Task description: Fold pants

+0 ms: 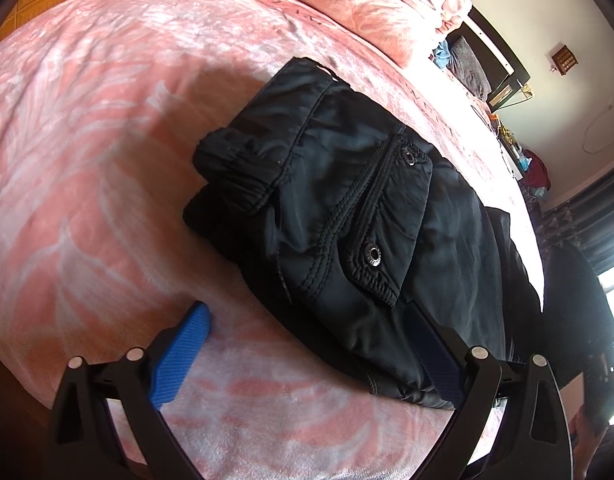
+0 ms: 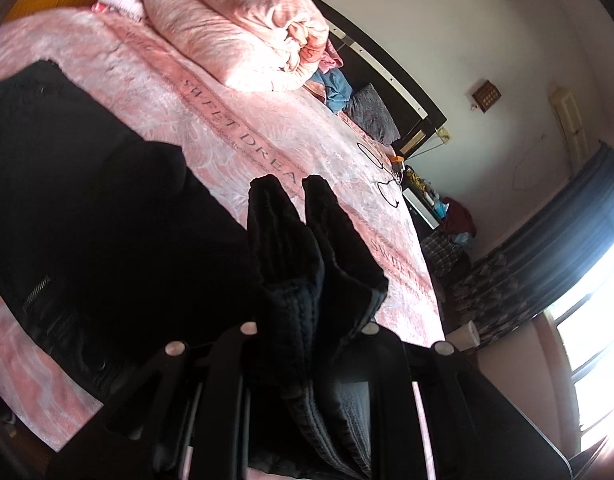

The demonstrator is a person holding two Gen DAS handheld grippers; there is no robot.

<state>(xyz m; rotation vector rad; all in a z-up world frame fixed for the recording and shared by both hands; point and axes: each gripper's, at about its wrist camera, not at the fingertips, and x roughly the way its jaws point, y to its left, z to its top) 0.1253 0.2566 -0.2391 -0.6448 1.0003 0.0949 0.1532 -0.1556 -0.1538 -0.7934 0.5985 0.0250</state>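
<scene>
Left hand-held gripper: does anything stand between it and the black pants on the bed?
Nothing visible does. The open left hand-held gripper is right at the near edge of the black pants, which lie partly folded on the pink bedspread.

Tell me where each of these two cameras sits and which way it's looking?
Left wrist view: sits on the left gripper, looking down over its open blue fingers at the folded black pants on the pink bed.
Right wrist view: sits on the right gripper, looking across the bed toward the rolled quilt and window; its fingers pinch black fabric.
Shared: pants, bed, quilt, headboard wall.
</scene>
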